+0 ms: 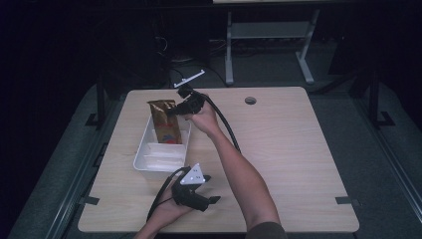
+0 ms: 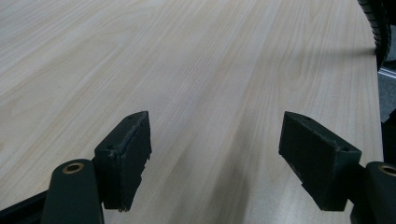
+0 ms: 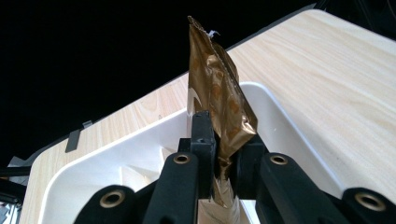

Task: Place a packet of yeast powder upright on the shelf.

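My right tool (image 1: 175, 110) is clamped on the side edge of a crinkled gold foil pouch (image 1: 164, 123), the jaws nearly together with only the thin foil between them. The pouch stands upright in the far compartment of the white plastic divided tray (image 1: 141, 158), which sits at about ten o'clock from the middle of the pale wooden counter (image 1: 288, 149). My left tool (image 1: 209, 191) rests low near the counter's six o'clock edge, jaws spread wide and holding nothing.

The risk, as I judge it, lies in the grip: I have only a thin pinch of slippery foil, so the pouch could slide out or tear where the pads bite. If I let go while it leans, it may topple toward three o'clock over the tray's rim. Pushing down hard could also shove the light tray, since my left tool is not steadying it.

I cannot see the pouch's bottom or whether it touches the tray floor; my own jaws cover that in the right gripper view. The printing on the pouch is too blurred to read, and the tray's nearer compartments (image 1: 161, 160) are washed out, so their contents are unclear.
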Tool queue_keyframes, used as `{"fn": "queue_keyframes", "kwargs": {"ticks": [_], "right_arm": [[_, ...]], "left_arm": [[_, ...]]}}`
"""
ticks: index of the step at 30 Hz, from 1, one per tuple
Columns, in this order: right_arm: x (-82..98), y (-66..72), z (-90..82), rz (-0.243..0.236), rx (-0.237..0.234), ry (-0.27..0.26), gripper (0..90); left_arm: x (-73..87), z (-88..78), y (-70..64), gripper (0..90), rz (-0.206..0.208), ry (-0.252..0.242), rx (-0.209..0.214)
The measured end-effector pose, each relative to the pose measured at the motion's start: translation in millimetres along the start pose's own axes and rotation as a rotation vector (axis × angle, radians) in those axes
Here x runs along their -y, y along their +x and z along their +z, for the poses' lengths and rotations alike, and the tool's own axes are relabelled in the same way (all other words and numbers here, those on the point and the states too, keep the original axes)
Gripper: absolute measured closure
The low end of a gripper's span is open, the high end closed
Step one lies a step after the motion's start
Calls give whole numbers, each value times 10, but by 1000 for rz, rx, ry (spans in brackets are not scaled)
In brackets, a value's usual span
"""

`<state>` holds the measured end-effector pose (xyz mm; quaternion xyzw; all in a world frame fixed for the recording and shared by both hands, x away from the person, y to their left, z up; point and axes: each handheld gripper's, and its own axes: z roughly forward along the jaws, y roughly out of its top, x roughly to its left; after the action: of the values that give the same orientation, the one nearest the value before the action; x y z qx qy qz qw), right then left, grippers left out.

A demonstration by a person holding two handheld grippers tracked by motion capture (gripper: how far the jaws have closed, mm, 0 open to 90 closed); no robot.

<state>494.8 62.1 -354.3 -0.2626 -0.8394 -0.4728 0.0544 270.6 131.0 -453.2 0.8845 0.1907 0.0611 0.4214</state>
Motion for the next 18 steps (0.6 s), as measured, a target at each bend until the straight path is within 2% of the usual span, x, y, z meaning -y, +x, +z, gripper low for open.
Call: {"fn": "queue_keyframes", "kwargs": {"ticks": [7, 10, 11, 16, 18], "right_arm": [[52, -37, 34, 18, -12, 8, 799], [63, -50, 32, 24, -13, 13, 761], [73, -52, 24, 21, -1, 24, 721], [96, -76, -25, 30, 4, 18, 650], [110, -85, -58, 32, 2, 21, 591]], "left_arm": [[1, 5, -3, 248, 2, 2, 1], [0, 8, -5, 248, 5, 4, 1], [-1, 13, -8, 248, 6, 6, 2], [0, 23, -15, 248, 8, 6, 3], [-1, 27, -19, 248, 10, 7, 2]]}}
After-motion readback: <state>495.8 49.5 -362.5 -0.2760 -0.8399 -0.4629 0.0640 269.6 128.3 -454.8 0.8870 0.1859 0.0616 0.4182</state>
